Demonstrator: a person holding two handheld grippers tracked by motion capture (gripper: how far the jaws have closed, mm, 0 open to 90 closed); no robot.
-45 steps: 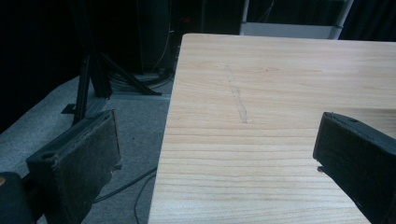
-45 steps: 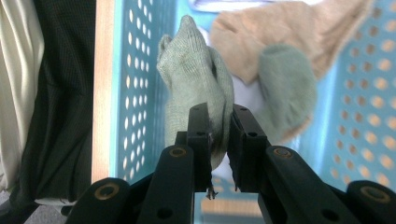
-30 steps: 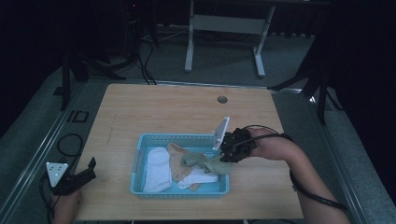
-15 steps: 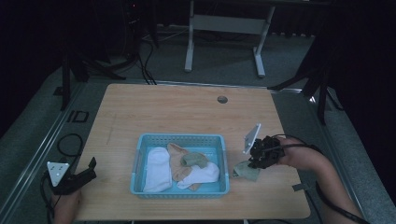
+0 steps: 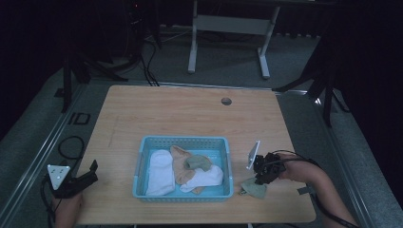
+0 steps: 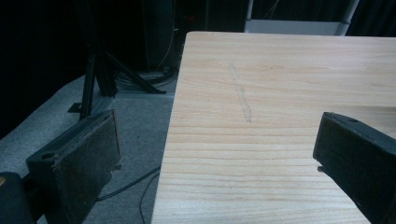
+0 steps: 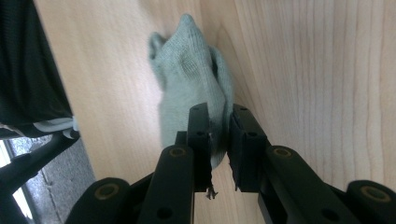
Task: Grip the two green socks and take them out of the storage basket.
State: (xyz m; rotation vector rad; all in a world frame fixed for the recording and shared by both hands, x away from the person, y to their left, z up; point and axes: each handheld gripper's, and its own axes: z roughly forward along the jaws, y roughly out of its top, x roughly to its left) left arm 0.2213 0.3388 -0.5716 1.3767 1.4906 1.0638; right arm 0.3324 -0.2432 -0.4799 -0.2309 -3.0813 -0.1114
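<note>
**Green sock pinched at the right edge of the tabletop**

The right tongs (image 5: 263,176) are clenched on a green sock (image 5: 254,188), which touches the bare tabletop (image 5: 190,114) just beside the right wall of a blue basket (image 5: 228,164). Seen along the jaws, the sock's long axis runs straight ahead, away from the hand, with only its near end gripped. More socks lie in the basket. The left tongs (image 5: 78,180) hang released at the far left corner, well apart, so the right hand is clearly nearer.
</note>
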